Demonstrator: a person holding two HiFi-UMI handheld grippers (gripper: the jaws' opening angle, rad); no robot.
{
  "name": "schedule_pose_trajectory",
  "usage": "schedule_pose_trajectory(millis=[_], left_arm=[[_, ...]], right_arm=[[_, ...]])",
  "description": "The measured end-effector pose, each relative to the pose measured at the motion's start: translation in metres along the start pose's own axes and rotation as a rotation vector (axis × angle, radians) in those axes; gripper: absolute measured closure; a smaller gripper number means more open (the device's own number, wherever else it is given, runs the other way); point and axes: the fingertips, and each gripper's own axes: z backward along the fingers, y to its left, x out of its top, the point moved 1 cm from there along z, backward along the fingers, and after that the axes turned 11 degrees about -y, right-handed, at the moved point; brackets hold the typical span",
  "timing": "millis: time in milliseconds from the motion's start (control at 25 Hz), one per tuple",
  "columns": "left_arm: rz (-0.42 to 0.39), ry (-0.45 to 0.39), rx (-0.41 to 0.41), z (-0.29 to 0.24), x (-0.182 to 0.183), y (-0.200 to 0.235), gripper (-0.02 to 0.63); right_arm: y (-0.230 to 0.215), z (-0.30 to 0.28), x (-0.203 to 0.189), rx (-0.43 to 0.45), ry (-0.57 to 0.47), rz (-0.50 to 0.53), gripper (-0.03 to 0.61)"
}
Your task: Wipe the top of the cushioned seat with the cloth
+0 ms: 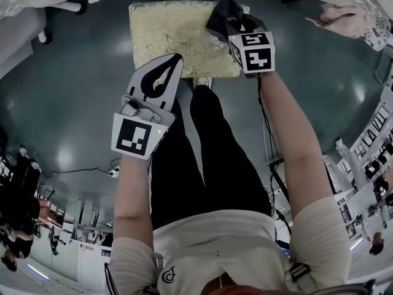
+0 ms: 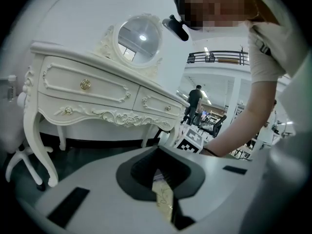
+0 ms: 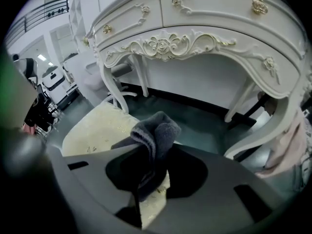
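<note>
The cushioned seat (image 1: 175, 35) is a cream square pad with a gold pattern, at the top of the head view. My right gripper (image 1: 225, 24) hangs over the seat's far right corner, shut on a dark grey cloth (image 1: 222, 12). In the right gripper view the cloth (image 3: 156, 133) bunches up out of the jaws, with the seat (image 3: 100, 130) below and to the left. My left gripper (image 1: 177, 58) is over the seat's near edge, shut, with nothing in it. Through its frame a strip of the seat (image 2: 163, 199) shows.
A white carved dressing table (image 3: 204, 13) with gold knobs stands just beyond the seat, and its round mirror (image 2: 139, 40) rises above it. A pink fabric (image 1: 344, 20) lies at the far right. The person's legs (image 1: 202, 152) stand against the seat's near edge. A cable (image 1: 92, 171) lies on the floor at the left.
</note>
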Motion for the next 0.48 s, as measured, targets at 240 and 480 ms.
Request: schedule_pose_trajectory(millis=[240,480], left_arm=[[-0.028,0.029,-0.031,-0.008,-0.006,-0.017,0.6],[-0.01,0.001,-0.036,-0.007,0.01,-0.026,0.6]], right_arm=[[-0.032,0.016,-0.02,-0.064,0.062,-0.01,0.486],[-0.054,0.037,-0.027,-0.163,0.173,-0.028,0.494]])
